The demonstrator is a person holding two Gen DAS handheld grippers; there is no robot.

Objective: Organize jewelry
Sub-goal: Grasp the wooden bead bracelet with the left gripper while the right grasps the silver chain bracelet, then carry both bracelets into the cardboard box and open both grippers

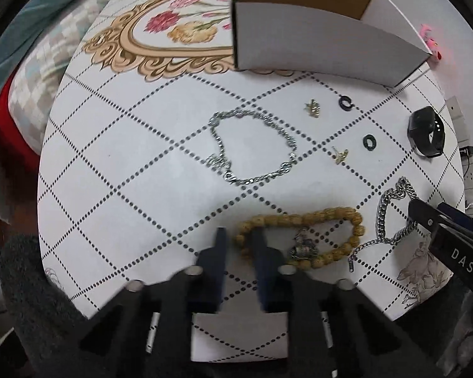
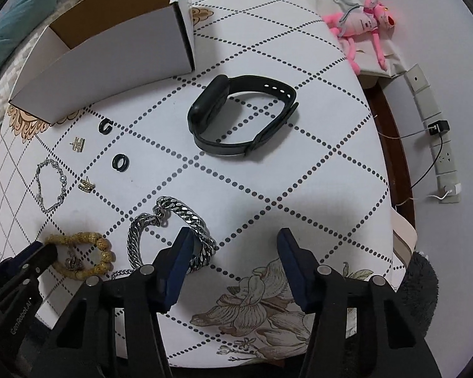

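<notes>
My left gripper (image 1: 239,236) has its jaws close together around the left end of the yellow bead bracelet (image 1: 328,220), which lies on the table; the bracelet also shows in the right wrist view (image 2: 78,252). My right gripper (image 2: 233,239) is open and empty, its left finger over the heavy silver chain bracelet (image 2: 173,208). A thin silver chain (image 1: 252,145), two gold earrings (image 1: 312,108) (image 1: 340,156), two black rings (image 1: 346,102) (image 1: 369,141) and a black watch (image 2: 242,116) lie on the table. An open white box (image 1: 315,44) stands at the back.
A pink plush toy (image 2: 362,22) and a power strip (image 2: 435,132) lie beyond the table's right edge. Cushions (image 1: 31,63) lie to the left. The tablecloth (image 1: 126,173) has a dotted diamond pattern.
</notes>
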